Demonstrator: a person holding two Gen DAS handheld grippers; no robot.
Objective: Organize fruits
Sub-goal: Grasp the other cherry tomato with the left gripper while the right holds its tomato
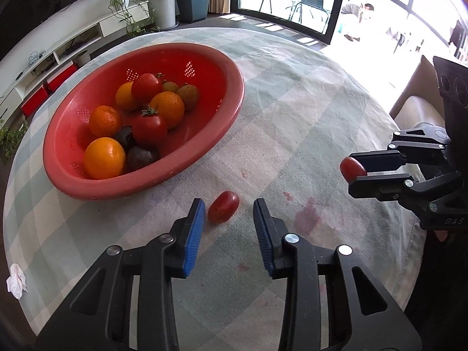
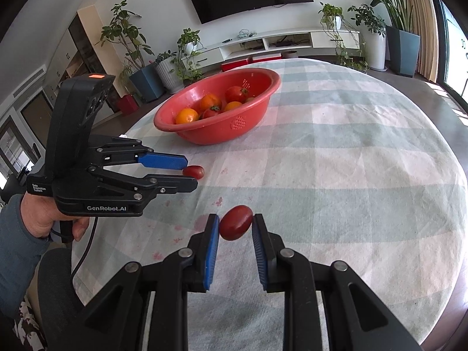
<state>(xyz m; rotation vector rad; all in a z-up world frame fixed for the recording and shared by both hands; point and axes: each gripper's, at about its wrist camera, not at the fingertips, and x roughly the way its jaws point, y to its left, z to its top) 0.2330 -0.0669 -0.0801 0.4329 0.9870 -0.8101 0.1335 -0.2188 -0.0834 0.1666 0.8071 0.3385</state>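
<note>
A red colander bowl (image 1: 204,58) holds oranges, tomatoes and dark fruits on the checked tablecloth; it also shows in the right wrist view (image 2: 257,114). A small red cherry tomato (image 1: 223,207) lies on the cloth between the tips of my open left gripper (image 1: 227,213), closer to the left finger. In the right wrist view the left gripper (image 2: 187,172) hovers with that tomato (image 2: 193,171) at its tips. My right gripper (image 2: 235,228) is shut on a second cherry tomato (image 2: 235,223), held above the table; it shows at the right of the left wrist view (image 1: 355,169).
A crumpled white tissue (image 1: 16,281) lies at the table's left edge. Reddish stains (image 1: 305,216) mark the cloth. A beige chair (image 1: 415,99) stands beyond the right edge. Plants, a TV and a low shelf line the room.
</note>
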